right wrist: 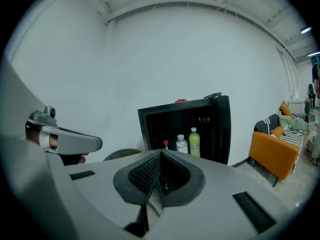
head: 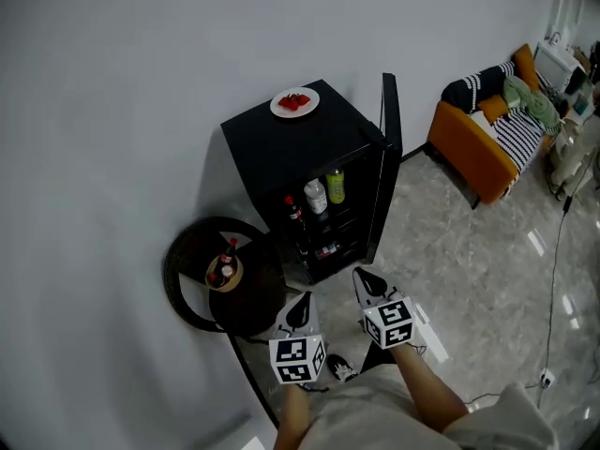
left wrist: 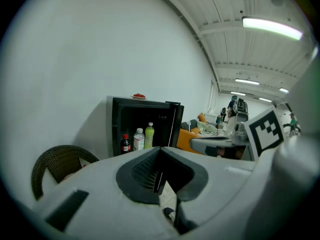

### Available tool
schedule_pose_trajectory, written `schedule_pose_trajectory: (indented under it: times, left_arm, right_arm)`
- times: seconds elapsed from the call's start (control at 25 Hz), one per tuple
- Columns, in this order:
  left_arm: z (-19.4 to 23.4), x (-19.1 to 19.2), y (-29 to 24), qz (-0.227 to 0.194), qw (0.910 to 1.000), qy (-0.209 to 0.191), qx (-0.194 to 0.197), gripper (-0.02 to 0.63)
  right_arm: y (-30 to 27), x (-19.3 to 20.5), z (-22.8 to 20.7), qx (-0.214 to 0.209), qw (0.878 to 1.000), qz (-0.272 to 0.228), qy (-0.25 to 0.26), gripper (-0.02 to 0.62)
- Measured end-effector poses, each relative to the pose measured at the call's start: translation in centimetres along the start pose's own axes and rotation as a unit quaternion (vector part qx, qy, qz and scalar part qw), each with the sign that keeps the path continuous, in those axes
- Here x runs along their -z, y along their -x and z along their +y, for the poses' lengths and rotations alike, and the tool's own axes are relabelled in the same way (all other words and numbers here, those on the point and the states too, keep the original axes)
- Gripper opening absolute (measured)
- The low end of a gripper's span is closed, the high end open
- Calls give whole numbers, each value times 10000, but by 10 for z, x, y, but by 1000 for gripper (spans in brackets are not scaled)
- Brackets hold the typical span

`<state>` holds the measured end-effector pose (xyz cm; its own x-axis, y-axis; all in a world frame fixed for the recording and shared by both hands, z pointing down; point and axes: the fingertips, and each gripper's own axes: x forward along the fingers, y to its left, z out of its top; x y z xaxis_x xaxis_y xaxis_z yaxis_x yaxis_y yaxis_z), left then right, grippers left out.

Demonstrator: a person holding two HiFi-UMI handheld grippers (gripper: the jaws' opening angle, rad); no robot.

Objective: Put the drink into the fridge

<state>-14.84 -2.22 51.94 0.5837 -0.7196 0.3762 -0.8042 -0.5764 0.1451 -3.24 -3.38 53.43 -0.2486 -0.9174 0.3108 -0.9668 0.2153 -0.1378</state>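
Observation:
A black mini fridge (head: 300, 148) stands against the wall with its door (head: 389, 157) swung open. On its upper shelf stand a green bottle (head: 336, 186), a clear bottle (head: 316, 196) and a dark red-capped bottle (head: 294, 209). To the fridge's left, another dark drink bottle (head: 226, 265) with a red cap sits in a small woven basket on a round wicker seat (head: 187, 251). My left gripper (head: 300, 309) and right gripper (head: 366, 281) hover side by side in front of the fridge, both shut and empty. The right gripper view shows the same bottles (right wrist: 194, 142) beyond the closed jaws.
A white plate of red fruit (head: 294, 102) rests on the fridge top. An orange sofa (head: 483, 148) with striped cushions and clothes stands at the right. A cable (head: 555, 279) trails over the marble floor at the far right.

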Motion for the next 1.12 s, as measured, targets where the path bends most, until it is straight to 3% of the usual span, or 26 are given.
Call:
schedule_pose_trajectory:
  times: [0.24, 0.56, 1.12]
  left_arm:
    - [-17, 4, 13, -95, 9990, -317, 292, 2]
    - [-21, -6, 13, -258, 9987, -297, 310, 2]
    - [0, -11, 10, -270, 9984, -472, -122, 2]
  right_arm:
    - [23, 12, 13, 122, 9999, 8, -40, 8]
    - [25, -6, 25, 29, 9996, -50, 292, 6]
    - [19, -17, 18, 41, 9995, -31, 306, 6]
